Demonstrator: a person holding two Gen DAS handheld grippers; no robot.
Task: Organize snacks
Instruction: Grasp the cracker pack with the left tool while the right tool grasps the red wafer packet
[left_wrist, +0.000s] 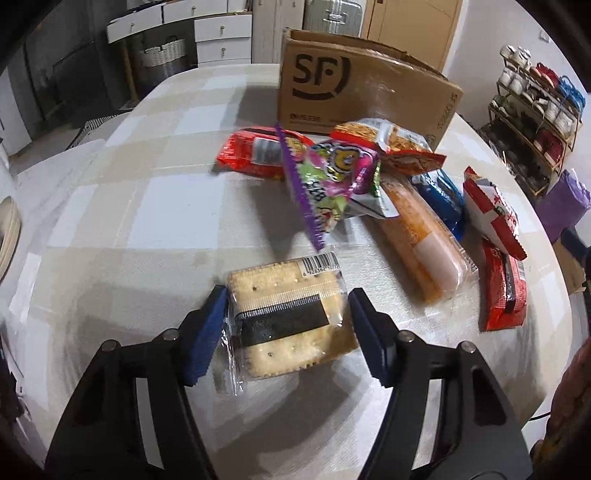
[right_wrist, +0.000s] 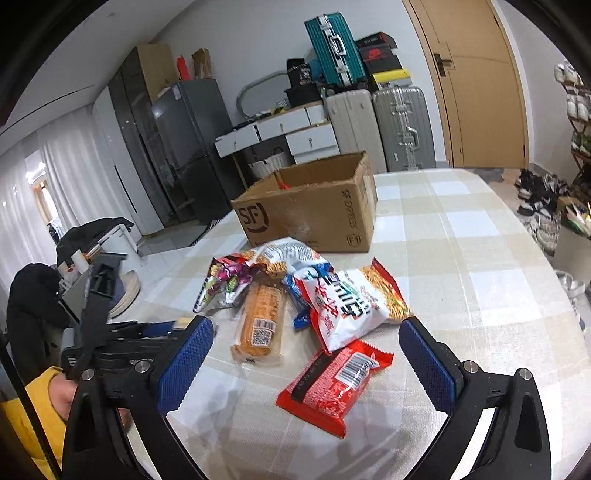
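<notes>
two blue-padded tongs are working: the left gripper (left_wrist: 288, 328) is bracketing a clear-wrapped square cracker pack (left_wrist: 291, 321) lying on the checked tablecloth (left_wrist: 147, 206), left pad touching, right pad apart; light, brittle, slippery, so side edges suit. the right gripper (right_wrist: 306, 354) is hanging spread.

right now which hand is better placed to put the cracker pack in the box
Left. The left gripper already straddles the cracker pack, one pad touching its wrapper. The right gripper hangs open over a red packet, holding nothing.
</notes>
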